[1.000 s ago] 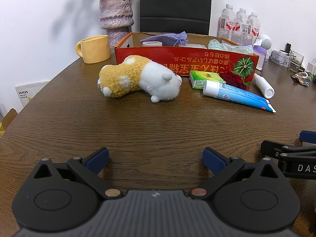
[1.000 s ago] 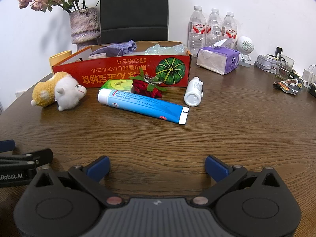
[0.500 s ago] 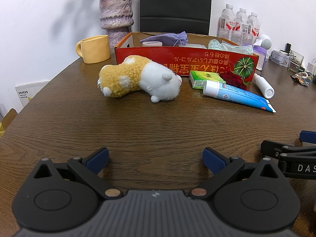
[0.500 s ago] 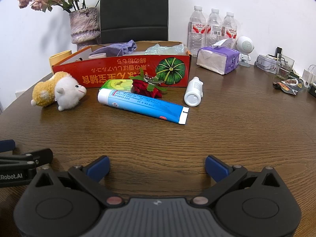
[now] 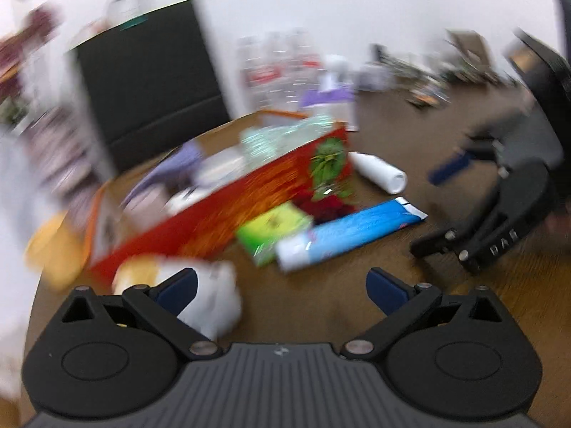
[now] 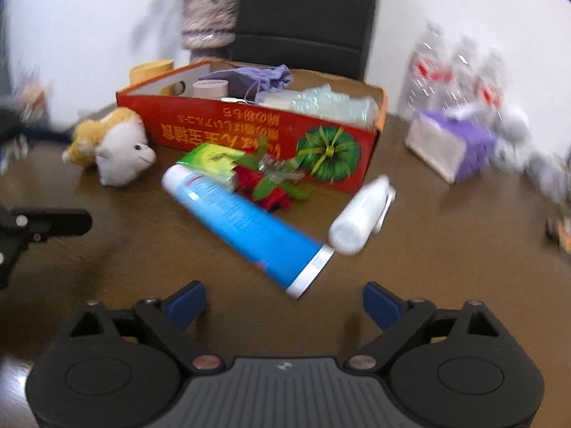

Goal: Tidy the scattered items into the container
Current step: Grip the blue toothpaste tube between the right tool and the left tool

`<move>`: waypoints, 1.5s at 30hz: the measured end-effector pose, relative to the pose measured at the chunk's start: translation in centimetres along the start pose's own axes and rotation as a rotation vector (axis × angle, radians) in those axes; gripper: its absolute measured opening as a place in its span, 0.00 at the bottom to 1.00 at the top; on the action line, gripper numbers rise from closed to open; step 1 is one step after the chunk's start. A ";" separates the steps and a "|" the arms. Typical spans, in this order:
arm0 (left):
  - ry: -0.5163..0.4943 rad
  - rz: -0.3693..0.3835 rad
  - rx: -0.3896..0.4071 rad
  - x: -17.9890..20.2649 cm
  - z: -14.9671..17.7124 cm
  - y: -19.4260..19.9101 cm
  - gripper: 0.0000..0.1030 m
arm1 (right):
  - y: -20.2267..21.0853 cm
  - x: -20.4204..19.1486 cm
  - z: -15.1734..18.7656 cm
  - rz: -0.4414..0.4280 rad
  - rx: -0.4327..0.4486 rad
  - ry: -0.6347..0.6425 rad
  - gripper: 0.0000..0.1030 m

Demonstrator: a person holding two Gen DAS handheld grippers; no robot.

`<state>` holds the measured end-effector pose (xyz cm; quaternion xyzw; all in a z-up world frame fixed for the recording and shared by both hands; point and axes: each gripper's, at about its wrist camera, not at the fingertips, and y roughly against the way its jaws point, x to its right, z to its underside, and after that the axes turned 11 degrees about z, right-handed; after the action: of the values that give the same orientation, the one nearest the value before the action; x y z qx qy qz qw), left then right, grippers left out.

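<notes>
while both views blur, the right tool (image 6: 283, 301) hangs over the brown wood-grain counter (image 6: 446, 249), its jaws closing with nothing between them; the crimped end of the smooth blue toothpaste tube (image 6: 246, 224) lies just ahead of its blue pads. beside the tube rest a white cylindrical bottle (image 6: 360, 219), a flat green box (image 6: 210, 158) and a red foil flower (image 6: 266, 185), all against the long red cardboard container (image 6: 249, 135). the left tool (image 5: 282, 285) is spread wide and empty, a fuzzy yellow-and-white plush toy (image 5: 214, 299) at its left pad.
</notes>
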<state>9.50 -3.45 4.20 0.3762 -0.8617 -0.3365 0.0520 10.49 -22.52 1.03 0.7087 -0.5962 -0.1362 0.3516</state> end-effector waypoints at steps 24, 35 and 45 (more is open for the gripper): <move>-0.374 0.533 -0.218 -1.3 -0.4 -5.3 0.62 | -2.2 1.3 -4.4 -0.523 0.006 0.620 0.43; -0.425 0.576 -0.213 -0.7 -0.7 -3.8 0.30 | -2.6 2.3 -5.0 -0.566 -0.070 0.694 0.41; -0.509 0.495 -0.121 -6.8 -8.4 -0.7 0.30 | -0.1 2.0 -13.1 -0.424 0.122 0.796 0.00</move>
<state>17.70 -3.72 11.34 0.0565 -0.8906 -0.4469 -0.0623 19.14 -20.01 10.79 0.8317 -0.2634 0.1133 0.4755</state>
